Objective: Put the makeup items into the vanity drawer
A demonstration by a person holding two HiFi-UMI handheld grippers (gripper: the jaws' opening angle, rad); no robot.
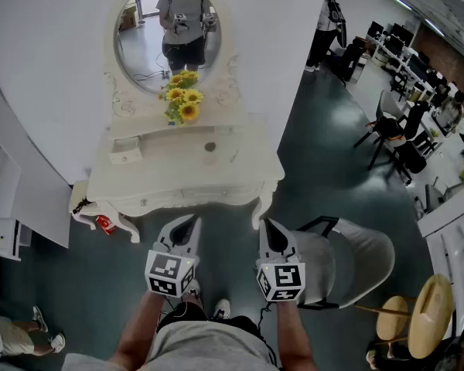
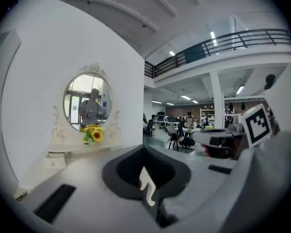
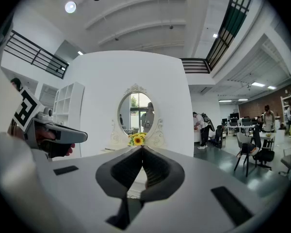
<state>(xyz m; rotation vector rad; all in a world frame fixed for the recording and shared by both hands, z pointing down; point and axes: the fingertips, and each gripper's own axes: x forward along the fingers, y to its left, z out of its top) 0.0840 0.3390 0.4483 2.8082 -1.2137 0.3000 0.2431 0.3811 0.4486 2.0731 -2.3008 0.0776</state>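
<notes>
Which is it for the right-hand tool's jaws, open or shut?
Shut. The right gripper shows its two jaws meeting at the tips in its own view, nothing between them.

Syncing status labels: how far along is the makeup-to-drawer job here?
Done: nothing visible; the vanity front looks closed. In hand: nothing; left tool and right tool are shut, empty, short of it. Left: open it, load items, possibly the small dark item on top.

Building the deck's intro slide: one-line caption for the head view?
Left gripper and right gripper, both shut and empty, held short of the white vanity with sunflowers below its mirror.
</notes>
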